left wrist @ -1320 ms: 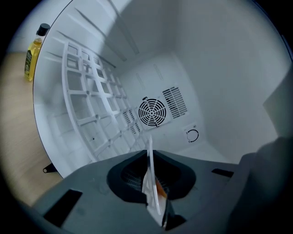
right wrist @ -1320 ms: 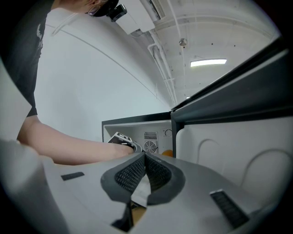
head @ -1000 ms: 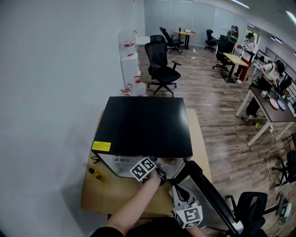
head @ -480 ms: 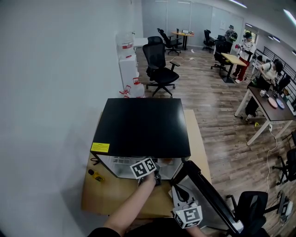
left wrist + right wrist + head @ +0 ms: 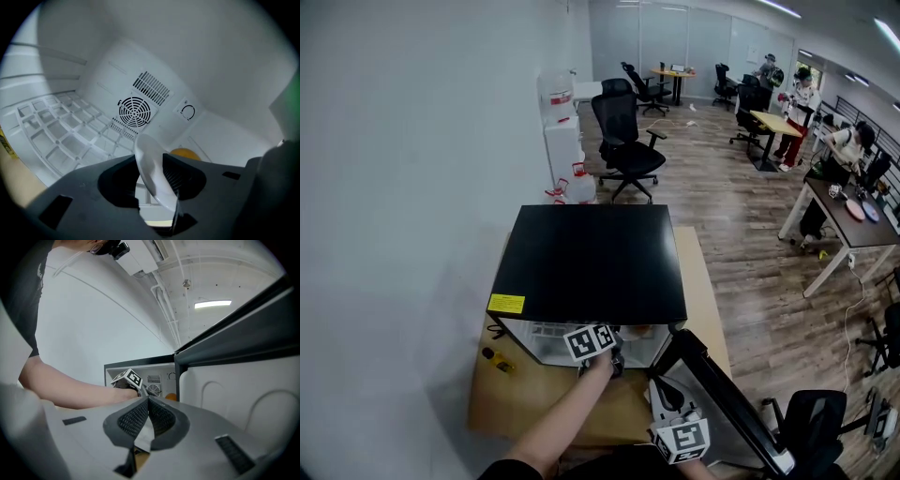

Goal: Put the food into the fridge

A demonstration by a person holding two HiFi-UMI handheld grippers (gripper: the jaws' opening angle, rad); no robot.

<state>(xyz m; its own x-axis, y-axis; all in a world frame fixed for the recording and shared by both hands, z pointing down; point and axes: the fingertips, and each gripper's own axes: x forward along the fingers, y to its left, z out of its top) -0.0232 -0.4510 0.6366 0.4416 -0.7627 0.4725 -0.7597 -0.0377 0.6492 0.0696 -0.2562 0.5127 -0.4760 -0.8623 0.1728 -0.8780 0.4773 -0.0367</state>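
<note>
A black mini fridge [image 5: 591,262] stands on a wooden table [image 5: 534,398] with its door [image 5: 727,403] swung open to the right. My left gripper [image 5: 615,352] reaches into the white interior. In the left gripper view its jaws [image 5: 152,185] stand apart around the rim of a white plate [image 5: 149,168]: the rim leans by the right pad, and a dark gap shows at the left pad. An orange piece of food [image 5: 184,153] lies just beyond, low at the back right. My right gripper [image 5: 664,392] hangs in front of the door, its pads [image 5: 148,404] closed together on nothing.
A white grid shelf [image 5: 61,136] and a round fan grille [image 5: 134,110] line the fridge's inside. A small yellow object [image 5: 497,359] lies on the table's left. A white wall rises to the left. An office chair [image 5: 623,150] and water bottles [image 5: 562,141] stand behind.
The left gripper's marker cube has shifted only slightly at the fridge's mouth. The right gripper has stayed where it was by the door.
</note>
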